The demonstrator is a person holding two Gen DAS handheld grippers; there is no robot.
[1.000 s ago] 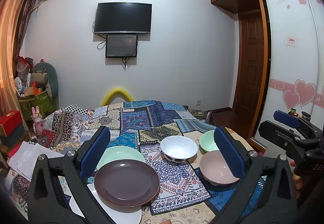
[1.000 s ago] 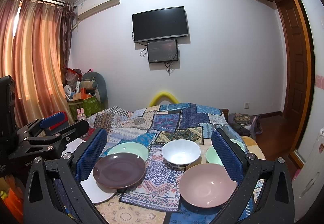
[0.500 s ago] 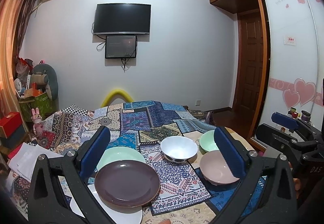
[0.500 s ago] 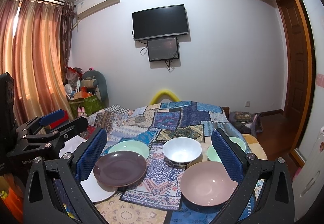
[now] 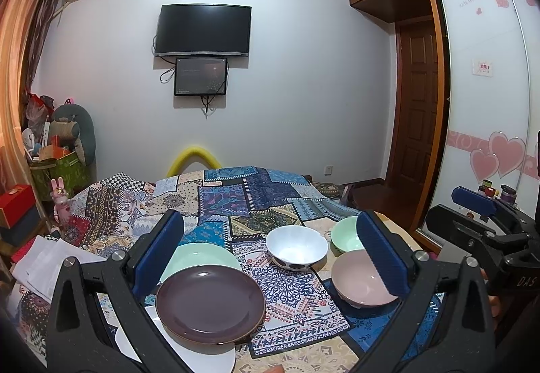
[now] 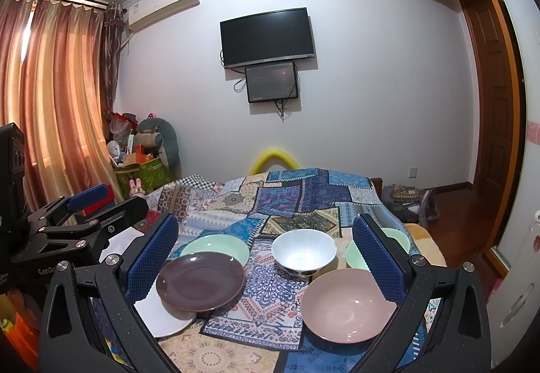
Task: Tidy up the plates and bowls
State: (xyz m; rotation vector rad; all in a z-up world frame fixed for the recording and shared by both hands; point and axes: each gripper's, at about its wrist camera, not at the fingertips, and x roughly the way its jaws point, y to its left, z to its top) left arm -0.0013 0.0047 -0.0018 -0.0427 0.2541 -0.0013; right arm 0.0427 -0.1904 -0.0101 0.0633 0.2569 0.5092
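Both grippers, left (image 5: 270,258) and right (image 6: 265,258), hover above the cloth (image 6: 270,285) with jaws wide apart, holding nothing. Plates sit left, brown plate (image 6: 200,281) overlapping the white plate (image 6: 165,319); bowls cluster right, pink bowl (image 6: 347,305) nearest. Probably sizing up a stack.

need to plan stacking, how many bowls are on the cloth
3: white bowl in the middle, pink bowl nearest right, green bowl behind it, partly hidden by a gripper finger. More could be hidden.

Wall: television (image 5: 204,29) mounted, small screen (image 5: 200,76) directly below.
High left: air conditioner (image 6: 164,2).
Left side: curtains (image 6: 50,96).
Bed cover: patchwork quilt (image 5: 236,194).
Right: wooden door (image 5: 416,103), wardrobe (image 5: 482,96) with hearts.
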